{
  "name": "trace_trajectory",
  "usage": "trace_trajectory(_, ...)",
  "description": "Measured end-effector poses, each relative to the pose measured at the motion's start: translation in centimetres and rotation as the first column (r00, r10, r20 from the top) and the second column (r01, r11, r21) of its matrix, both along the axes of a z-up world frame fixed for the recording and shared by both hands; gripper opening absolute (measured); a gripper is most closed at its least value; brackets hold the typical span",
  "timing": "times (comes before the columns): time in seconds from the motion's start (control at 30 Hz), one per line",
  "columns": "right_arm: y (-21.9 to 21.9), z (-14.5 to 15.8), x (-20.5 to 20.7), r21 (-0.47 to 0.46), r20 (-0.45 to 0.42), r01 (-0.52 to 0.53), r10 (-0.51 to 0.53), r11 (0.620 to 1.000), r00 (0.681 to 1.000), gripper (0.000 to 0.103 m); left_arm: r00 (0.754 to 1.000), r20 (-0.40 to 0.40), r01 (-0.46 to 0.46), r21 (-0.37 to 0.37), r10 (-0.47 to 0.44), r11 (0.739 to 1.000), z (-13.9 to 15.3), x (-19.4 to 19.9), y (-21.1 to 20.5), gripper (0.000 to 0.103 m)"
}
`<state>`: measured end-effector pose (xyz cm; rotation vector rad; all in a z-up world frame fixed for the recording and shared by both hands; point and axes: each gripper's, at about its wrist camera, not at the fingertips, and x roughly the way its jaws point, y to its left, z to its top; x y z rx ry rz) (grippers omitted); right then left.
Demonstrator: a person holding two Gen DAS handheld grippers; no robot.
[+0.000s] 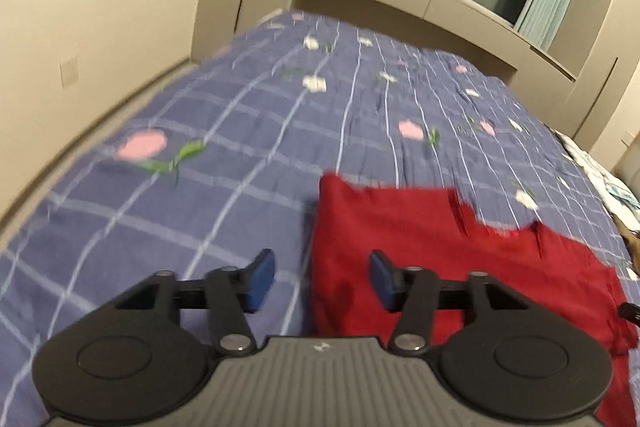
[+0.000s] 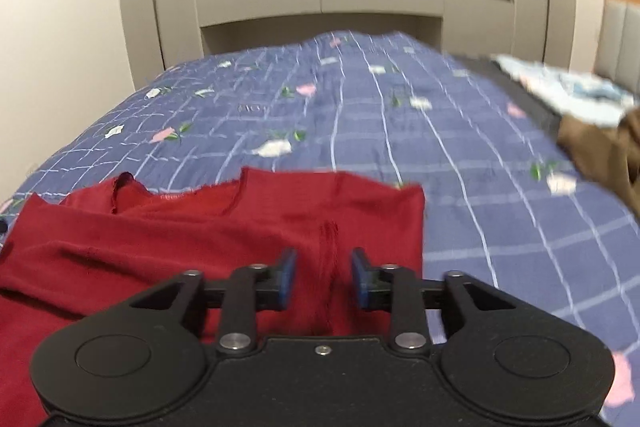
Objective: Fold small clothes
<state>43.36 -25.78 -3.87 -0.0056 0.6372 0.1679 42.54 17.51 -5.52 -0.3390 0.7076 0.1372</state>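
Observation:
A dark red garment [image 1: 420, 247] lies spread on the blue checked bedspread [image 1: 200, 167]. My left gripper [image 1: 322, 281] is open and empty, hovering over the garment's left edge; its right finger is over the red cloth, its left finger over the bedspread. In the right wrist view the same red garment [image 2: 200, 235] fills the lower left. My right gripper [image 2: 324, 279] is open over its right part, with a raised fold of red cloth between the fingers, not clamped.
The bedspread [image 2: 400, 127] has pink and white flowers. A brown garment [image 2: 600, 155] and a light blue and white bundle [image 2: 568, 91] lie at the bed's right side. Beige cabinets and a window stand beyond the bed; a wall is on the left.

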Motion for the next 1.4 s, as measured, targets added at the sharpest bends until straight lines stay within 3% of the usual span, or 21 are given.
trace_trajectory(0.13,2.0,-0.4,1.5,-0.048,0.004,-0.065,0.066,0.997,0.998,0.042,1.000,-0.006,0.006,0.084,-0.005,0.996,-0.5,3.5,-1.2,0.056)
trace_trajectory(0.2,2.7,-1.1,2.3,-0.091,-0.007,-0.076,0.076,0.993,0.997,0.041,0.999,-0.047,-0.015,0.145,0.022,0.989,-1.6,5.3,-1.3,0.045)
trace_trajectory(0.3,2.5,-2.6,3.4,-0.150,-0.040,-0.035,0.029,0.988,0.999,0.039,0.995,-0.083,-0.051,0.116,0.061,0.992,-3.0,6.5,-0.1,0.038)
trace_trajectory(0.47,1.6,-3.3,3.5,-0.123,-0.031,-0.031,0.027,0.992,0.999,0.040,0.996,-0.070,-0.050,0.080,0.056,0.996,-3.3,6.4,1.0,0.039)
trace_trajectory(0.5,1.6,-3.1,3.4,-0.124,-0.031,-0.027,0.023,0.992,0.999,0.040,0.996,-0.069,-0.054,0.071,0.059,0.996,-3.0,6.3,1.2,0.043)
trace_trajectory(0.6,1.5,-2.1,2.1,-0.107,-0.001,-0.025,0.025,0.994,1.000,0.041,0.995,-0.031,-0.090,0.068,0.093,0.994,-1.8,4.3,1.4,0.068)
trace_trajectory(0.73,1.5,-1.3,-0.7,-0.134,0.035,-0.060,0.065,0.989,0.997,0.046,0.998,0.039,-0.049,0.060,0.047,0.997,-0.4,0.0,0.9,0.080)
trace_trajectory(0.83,1.4,-2.1,-1.6,-0.149,-0.003,-0.066,0.066,0.987,0.998,0.047,1.000,0.020,-0.010,0.089,0.008,0.996,-0.9,-2.1,-0.4,0.081)
trace_trajectory(0.93,1.2,-2.8,-1.9,-0.143,-0.014,-0.056,0.054,0.988,0.998,0.048,0.994,-0.106,-0.011,0.192,0.032,0.981,-2.9,-1.7,-1.5,0.082)
trace_trajectory(1.0,1.4,-2.6,-1.7,-0.153,-0.019,-0.051,0.048,0.987,0.999,0.048,0.996,-0.081,-0.013,0.214,0.031,0.977,-3.2,-1.9,-1.7,0.083)
trace_trajectory(1.1,1.6,-1.9,-2.3,-0.170,0.006,-0.043,0.045,0.984,0.999,0.049,0.995,-0.090,-0.021,0.208,0.041,0.978,-2.7,-1.9,-1.7,0.083)
trace_trajectory(1.27,1.2,-2.8,-2.6,-0.185,-0.025,-0.048,0.044,0.982,0.999,0.052,0.992,-0.111,-0.026,0.221,0.052,0.975,-2.8,-1.6,-1.5,0.090)
trace_trajectory(1.33,0.9,-2.0,-3.0,-0.169,-0.019,-0.036,0.034,0.985,0.999,0.059,0.989,-0.128,-0.048,0.189,0.073,0.981,-2.3,-1.9,-1.4,0.091)
trace_trajectory(1.4,0.5,-1.1,-4.1,-0.154,0.012,-0.038,0.040,0.987,0.999,0.081,0.988,-0.127,-0.069,0.145,0.088,0.987,-1.5,-2.9,-1.3,0.093)
